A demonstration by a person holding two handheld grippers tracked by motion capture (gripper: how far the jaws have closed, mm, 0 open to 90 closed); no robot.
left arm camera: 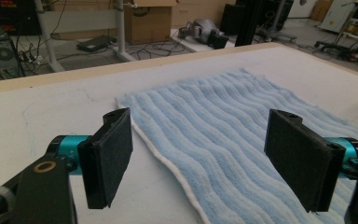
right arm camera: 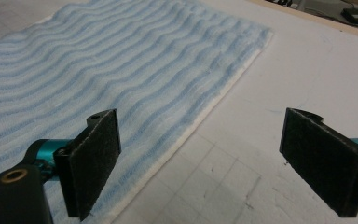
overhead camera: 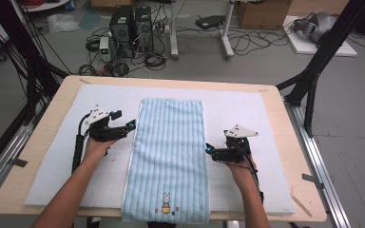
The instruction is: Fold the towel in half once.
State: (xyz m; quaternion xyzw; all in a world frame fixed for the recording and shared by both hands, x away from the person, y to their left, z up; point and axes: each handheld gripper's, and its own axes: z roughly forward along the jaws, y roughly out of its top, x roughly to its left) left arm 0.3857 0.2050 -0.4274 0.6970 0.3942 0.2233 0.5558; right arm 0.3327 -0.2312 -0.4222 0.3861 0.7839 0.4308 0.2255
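Tools are flanking the towel (overhead camera: 167,156), left tool (overhead camera: 132,125) and right tool (overhead camera: 208,149) gaping empty at its long edges, which are running away from the person.

Beyond my wooden table (overhead camera: 294,142) the grey floor (overhead camera: 266,66) is strewn with cables (overhead camera: 154,61). Two black computer towers (overhead camera: 130,28) stand there. Cardboard box (overhead camera: 264,13) behind, black frame struts (overhead camera: 323,52) at my right.

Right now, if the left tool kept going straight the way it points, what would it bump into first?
Probably the blue towel. The left tool is open, straddling the towel's white edge, nothing between. Depth is hard to judge.
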